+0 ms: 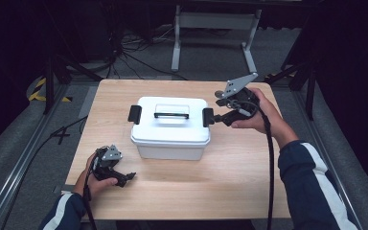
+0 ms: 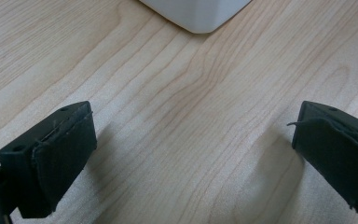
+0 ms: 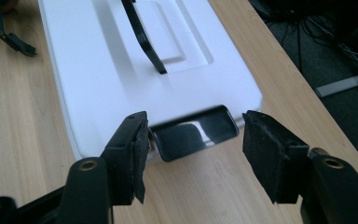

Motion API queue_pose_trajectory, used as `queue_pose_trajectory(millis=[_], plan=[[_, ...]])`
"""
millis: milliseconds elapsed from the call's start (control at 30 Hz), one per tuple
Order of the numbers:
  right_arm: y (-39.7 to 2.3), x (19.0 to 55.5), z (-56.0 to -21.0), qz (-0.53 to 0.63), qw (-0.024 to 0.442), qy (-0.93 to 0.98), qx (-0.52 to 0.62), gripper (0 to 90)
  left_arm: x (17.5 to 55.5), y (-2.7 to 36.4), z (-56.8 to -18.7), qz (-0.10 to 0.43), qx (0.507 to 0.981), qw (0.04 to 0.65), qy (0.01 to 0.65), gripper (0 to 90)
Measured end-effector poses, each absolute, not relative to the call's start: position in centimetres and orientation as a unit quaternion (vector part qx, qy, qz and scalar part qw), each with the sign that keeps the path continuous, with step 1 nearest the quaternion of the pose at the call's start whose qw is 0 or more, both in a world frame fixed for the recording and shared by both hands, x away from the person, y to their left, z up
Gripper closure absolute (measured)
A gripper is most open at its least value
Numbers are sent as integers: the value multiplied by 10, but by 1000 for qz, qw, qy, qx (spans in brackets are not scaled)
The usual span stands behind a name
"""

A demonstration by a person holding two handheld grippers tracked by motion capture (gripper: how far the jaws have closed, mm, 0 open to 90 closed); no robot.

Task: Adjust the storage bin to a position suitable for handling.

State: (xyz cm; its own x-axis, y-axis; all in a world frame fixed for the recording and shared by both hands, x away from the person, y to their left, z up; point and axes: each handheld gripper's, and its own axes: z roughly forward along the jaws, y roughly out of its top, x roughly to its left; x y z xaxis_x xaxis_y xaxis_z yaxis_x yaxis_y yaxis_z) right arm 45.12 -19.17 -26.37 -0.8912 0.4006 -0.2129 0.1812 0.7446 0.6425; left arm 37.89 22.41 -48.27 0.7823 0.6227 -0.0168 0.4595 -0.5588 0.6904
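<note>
Left gripper (image 1: pixel 124 178) low at the near left of the table (image 1: pixel 230 187), jaws wide apart, nothing between them, just wood. White box (image 1: pixel 170 139) mid-table, lid on, black handle (image 1: pixel 171 115) flat on top. Right gripper (image 3: pixel 193 144) at the box's right end, jaws spread either side of the black latch (image 3: pixel 193 133), not clamped. Likely step: unlatching the right side. Next: close on the latch and pull it off the lid; left latch (image 1: pixel 134 114) untouched.

We see white storage box (image 1: pixel 170 128) with glossy black latches (image 3: pixel 193 132) and black handle (image 1: pixel 171 115). Table (image 1: pixel 230 177) pale wood, streaked grain. Both grippers black, grey top plates (image 1: pixel 239 85). Sleeves (image 1: pixel 311 182) navy, white stripes. Floor (image 1: pixel 24 143) grey.
</note>
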Motion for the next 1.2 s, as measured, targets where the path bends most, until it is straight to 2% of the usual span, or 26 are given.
queue_pose_trajectory(millis=[533,1000,1200], plan=[[-136,469,-267,255,149,952,80,498,368,229,-483,123,870,350,326,4],[-94,486,-277,195,135,970,52,595,358,231,-483,127,863,348,344,5],[-82,493,-281,185,125,973,57,682,356,232,-483,132,861,345,350,6]])
